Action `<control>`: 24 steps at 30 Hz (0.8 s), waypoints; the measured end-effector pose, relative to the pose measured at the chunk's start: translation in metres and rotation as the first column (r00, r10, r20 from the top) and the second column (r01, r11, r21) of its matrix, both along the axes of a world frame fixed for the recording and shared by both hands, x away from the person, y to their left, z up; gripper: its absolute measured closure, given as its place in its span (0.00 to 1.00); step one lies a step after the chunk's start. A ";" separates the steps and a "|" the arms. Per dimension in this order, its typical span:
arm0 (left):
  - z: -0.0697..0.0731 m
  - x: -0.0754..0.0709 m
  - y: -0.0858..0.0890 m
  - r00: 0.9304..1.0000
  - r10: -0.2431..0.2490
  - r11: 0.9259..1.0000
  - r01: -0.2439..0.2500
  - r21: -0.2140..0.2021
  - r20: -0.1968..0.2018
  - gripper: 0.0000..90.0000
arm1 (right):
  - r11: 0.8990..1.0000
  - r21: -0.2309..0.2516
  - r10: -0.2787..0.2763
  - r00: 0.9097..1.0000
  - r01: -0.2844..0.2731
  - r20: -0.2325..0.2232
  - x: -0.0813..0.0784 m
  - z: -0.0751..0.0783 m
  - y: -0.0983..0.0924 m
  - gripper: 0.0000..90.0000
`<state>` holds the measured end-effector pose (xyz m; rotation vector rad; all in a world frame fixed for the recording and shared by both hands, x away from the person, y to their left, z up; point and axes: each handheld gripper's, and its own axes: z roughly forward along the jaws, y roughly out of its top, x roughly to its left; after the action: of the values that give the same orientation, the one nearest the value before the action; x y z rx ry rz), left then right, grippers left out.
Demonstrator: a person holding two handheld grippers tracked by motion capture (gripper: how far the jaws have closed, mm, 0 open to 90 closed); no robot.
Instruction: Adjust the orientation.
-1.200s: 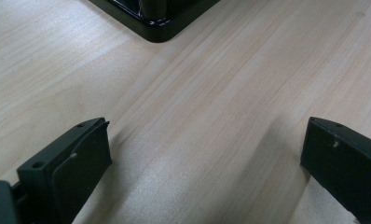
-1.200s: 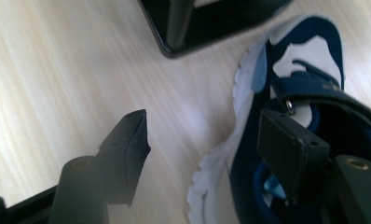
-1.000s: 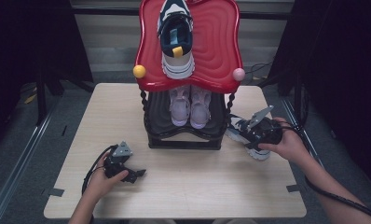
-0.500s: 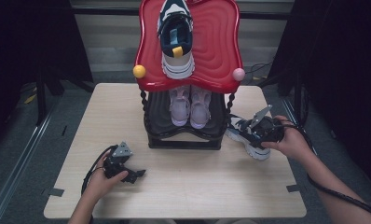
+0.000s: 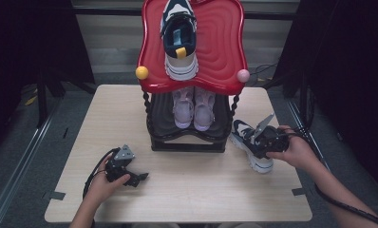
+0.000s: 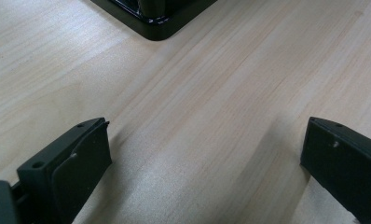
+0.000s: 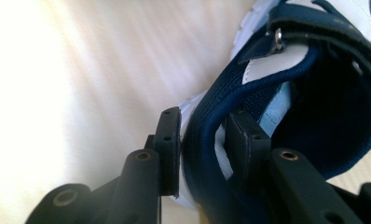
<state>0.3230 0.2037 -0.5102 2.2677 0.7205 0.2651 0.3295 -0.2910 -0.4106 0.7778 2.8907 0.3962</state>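
Change: my right gripper has just been closing its jaws, and the collar of the navy and white shoe now sits between them; my hands have barely shifted.
Right jaws: narrowed onto the shoe's padded collar, one pad outside, one inside the opening, pressing on it.
Shoe: on the table, just right of the black base of the shoe rack, under my right hand.
Left gripper: resting low over bare table, front left, jaws wide apart, holding nothing.
Rack: matching shoe on the red top shelf, pink pair below.
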 end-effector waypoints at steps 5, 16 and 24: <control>0.000 -0.001 0.000 1.000 0.003 1.000 -0.003 0.001 0.001 0.01 | 0.998 0.030 0.051 0.999 -0.052 0.015 -0.011 0.009 0.013 0.63; 0.000 -0.001 0.001 1.000 -0.002 1.000 0.002 0.003 0.002 0.01 | 0.997 -0.061 0.042 0.999 -0.041 0.026 -0.019 0.010 0.016 0.64; 0.000 -0.002 0.000 1.000 0.003 1.000 -0.003 0.003 0.003 0.01 | 0.999 -0.035 0.029 1.000 -0.029 0.003 -0.022 0.009 0.018 0.75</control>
<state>0.3214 0.2040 -0.5101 2.2690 0.7217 0.2716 0.3072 -0.2726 -0.4021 0.7302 2.9007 0.3488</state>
